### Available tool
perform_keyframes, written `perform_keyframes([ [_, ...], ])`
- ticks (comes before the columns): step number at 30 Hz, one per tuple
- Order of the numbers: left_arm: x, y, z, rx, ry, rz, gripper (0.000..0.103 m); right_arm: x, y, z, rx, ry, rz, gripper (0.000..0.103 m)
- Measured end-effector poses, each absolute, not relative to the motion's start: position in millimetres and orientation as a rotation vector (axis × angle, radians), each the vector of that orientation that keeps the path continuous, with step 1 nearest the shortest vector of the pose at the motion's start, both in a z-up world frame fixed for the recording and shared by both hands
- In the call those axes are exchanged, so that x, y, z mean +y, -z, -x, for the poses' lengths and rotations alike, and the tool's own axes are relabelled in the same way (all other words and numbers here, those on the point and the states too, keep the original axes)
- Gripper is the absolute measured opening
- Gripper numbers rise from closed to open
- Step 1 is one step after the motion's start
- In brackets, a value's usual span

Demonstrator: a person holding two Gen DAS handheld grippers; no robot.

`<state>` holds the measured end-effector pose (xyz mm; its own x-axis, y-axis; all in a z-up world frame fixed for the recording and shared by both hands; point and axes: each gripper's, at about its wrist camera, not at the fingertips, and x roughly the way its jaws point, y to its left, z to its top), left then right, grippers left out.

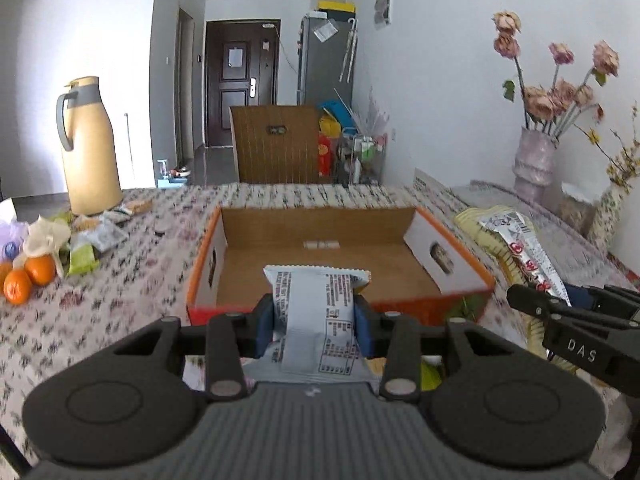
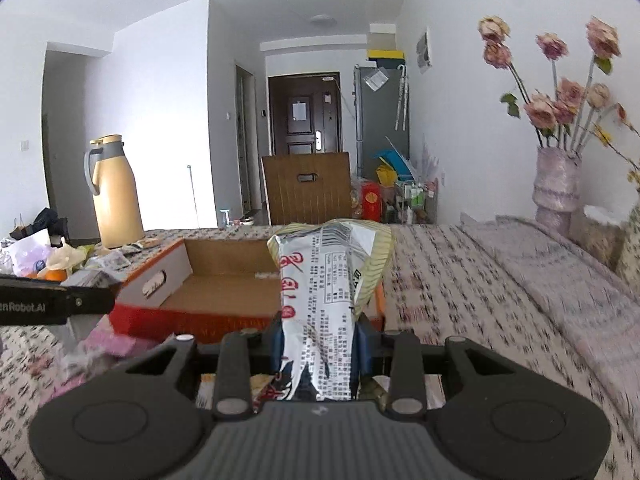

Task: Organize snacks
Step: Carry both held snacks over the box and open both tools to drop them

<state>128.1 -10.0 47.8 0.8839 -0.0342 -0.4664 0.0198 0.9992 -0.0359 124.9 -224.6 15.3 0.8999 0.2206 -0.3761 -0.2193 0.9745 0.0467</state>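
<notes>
My left gripper [image 1: 314, 326] is shut on a small white snack packet [image 1: 316, 312] with black print, held just before the near wall of an open cardboard box [image 1: 320, 256] with orange and white sides. The box looks empty. My right gripper [image 2: 320, 340] is shut on a long silver and yellow snack bag [image 2: 324, 292] with red characters, held upright to the right of the box [image 2: 208, 280]. The right gripper and its bag also show in the left wrist view [image 1: 568, 308]. The left gripper shows at the left edge of the right wrist view [image 2: 56, 304].
A yellow thermos jug [image 1: 88, 148] stands at the far left of the floral-cloth table [image 1: 120, 320]. Loose snack packets [image 1: 92, 240] and oranges [image 1: 28, 276] lie beside it. A vase of dried roses [image 1: 536, 156] stands far right. A wooden chair back [image 1: 276, 144] is behind the table.
</notes>
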Motion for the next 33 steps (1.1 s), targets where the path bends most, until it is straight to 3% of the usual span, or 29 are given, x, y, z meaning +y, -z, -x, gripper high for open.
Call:
perform_keyframes([
  [12,-5.8,-65.7,-212.6,0.482,-0.005,0.021,0.041,-202.5,-28.9,-229.9,0.478,-0.296,-0.008,0.034],
  [27,4.5,-30.4,-266.0,0.546,-0.054,0.05,0.042,-190.8,4.2,-303.2,0.621,-0.288,-0.05,0.038],
  [29,5.3,-28.1,-266.2,0.548,-0.044,0.056,0.05,-192.7,6.8,-304.8,0.619,-0.286,-0.056,0.045],
  [31,6.4,-27.1,-264.6,0.54,-0.045,0.06,0.077,-194.7,9.7,-306.3,0.621,-0.281,-0.059,0.057],
  [33,6.9,-27.7,-261.6,0.522,-0.06,0.059,0.089,-196.2,10.9,-306.7,0.621,-0.278,-0.061,0.063],
])
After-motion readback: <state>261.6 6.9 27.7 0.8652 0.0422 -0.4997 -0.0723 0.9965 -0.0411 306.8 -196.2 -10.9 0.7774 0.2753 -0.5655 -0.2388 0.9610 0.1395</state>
